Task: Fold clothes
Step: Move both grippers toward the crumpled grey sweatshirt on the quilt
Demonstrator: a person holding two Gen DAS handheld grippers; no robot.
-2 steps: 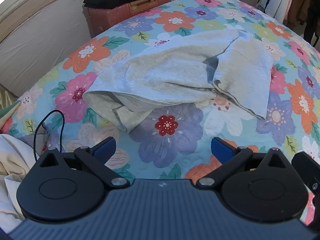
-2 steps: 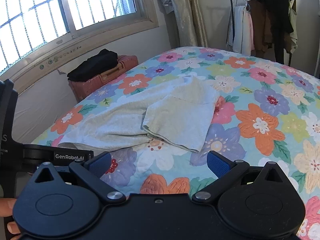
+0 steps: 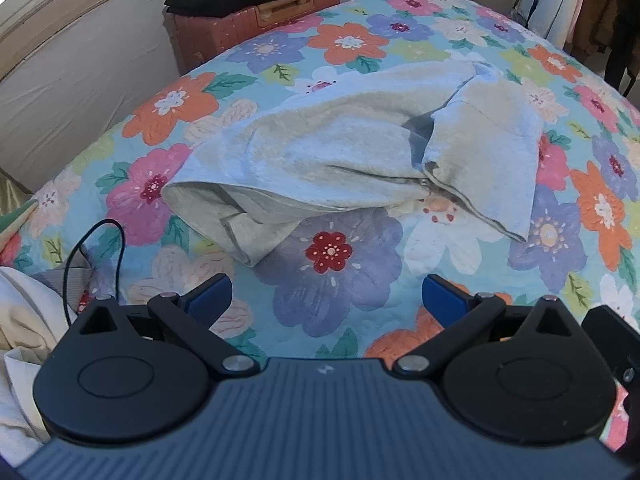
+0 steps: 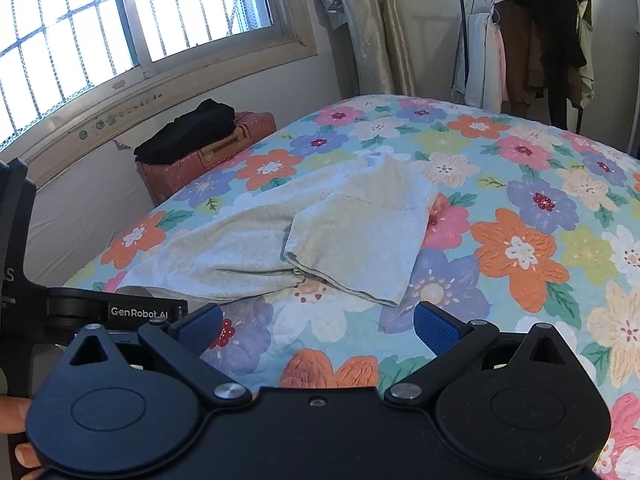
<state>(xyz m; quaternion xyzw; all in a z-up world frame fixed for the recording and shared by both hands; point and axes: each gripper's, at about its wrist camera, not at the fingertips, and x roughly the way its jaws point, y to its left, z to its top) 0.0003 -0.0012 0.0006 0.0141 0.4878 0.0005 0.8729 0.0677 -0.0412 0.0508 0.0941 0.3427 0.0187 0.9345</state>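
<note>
A pale grey garment (image 3: 344, 152) lies partly folded on the floral bedspread (image 3: 332, 280), its right part doubled over the body and its open hem toward me at the left. It also shows in the right wrist view (image 4: 320, 236). My left gripper (image 3: 326, 298) is open and empty, above the bedspread just short of the garment's near edge. My right gripper (image 4: 316, 324) is open and empty, also short of the garment. The left gripper's body (image 4: 116, 312) shows at the left of the right wrist view.
A reddish suitcase (image 3: 248, 20) with black clothes on top stands beyond the bed by the window wall. More pale clothes (image 3: 24, 328) and a black cable (image 3: 100, 248) lie at the near left. A clothes rack (image 4: 528, 40) stands at the far right.
</note>
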